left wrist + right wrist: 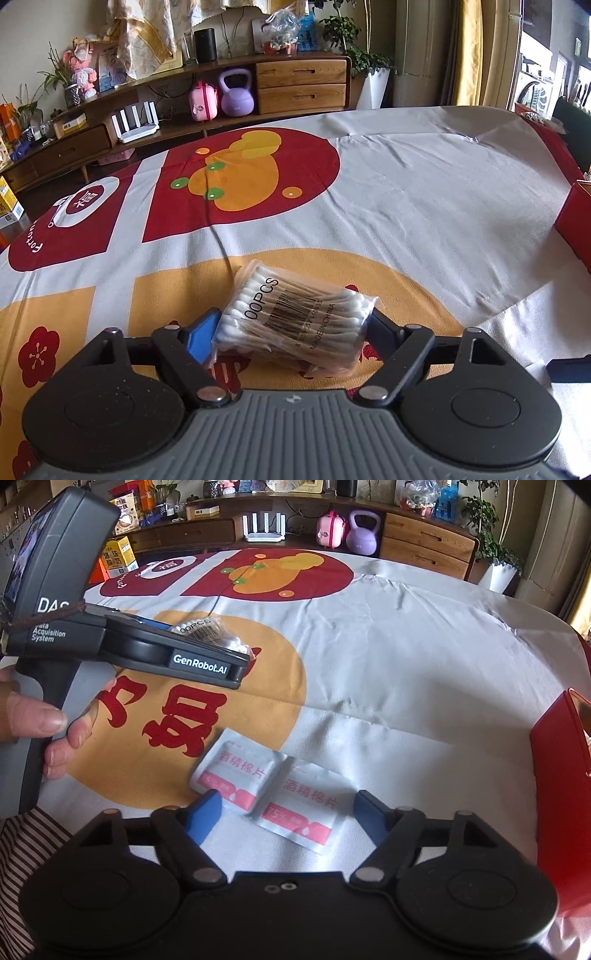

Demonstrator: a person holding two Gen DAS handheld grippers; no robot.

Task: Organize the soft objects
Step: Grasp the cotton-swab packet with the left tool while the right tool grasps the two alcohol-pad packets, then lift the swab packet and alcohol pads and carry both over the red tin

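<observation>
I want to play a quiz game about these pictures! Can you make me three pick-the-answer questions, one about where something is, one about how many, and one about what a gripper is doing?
1. Where is the bag of cotton swabs?
A. Between the left gripper's fingers
B. Inside the red box
C. On the wooden cabinet

2. How many alcohol pad sachets lie on the tablecloth?
A. One
B. Two
C. Four

3. What is the right gripper doing?
A. Squeezing a sachet
B. Open, fingers either side of the sachets
C. Holding the cotton swabs

Answers:
1 A: the left wrist view shows the blue fingers pressing on both ends of the bag.
2 B: two white and pink sachets lie side by side in the right wrist view.
3 B: its fingers stand wide apart and clamp nothing.
</observation>
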